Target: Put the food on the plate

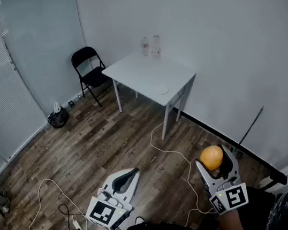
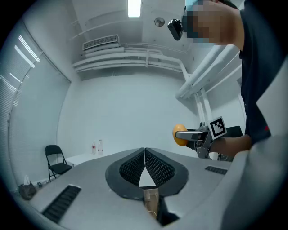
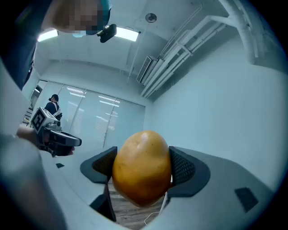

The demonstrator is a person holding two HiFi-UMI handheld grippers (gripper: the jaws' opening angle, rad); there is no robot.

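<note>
While aloft, fruit [image 3: 141, 170] within right claw [image 3: 143, 159]

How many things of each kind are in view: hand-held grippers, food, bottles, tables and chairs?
Hand-held grippers: 2, the left hand-held gripper and the right hand-held gripper
Food: 1, a yellow-orange food item in the right one's jaws
Bottles: 2, a left bottle and a right bottle
Tables: 1, a white table
Chairs: 1, a black chair
Total: 7
</note>
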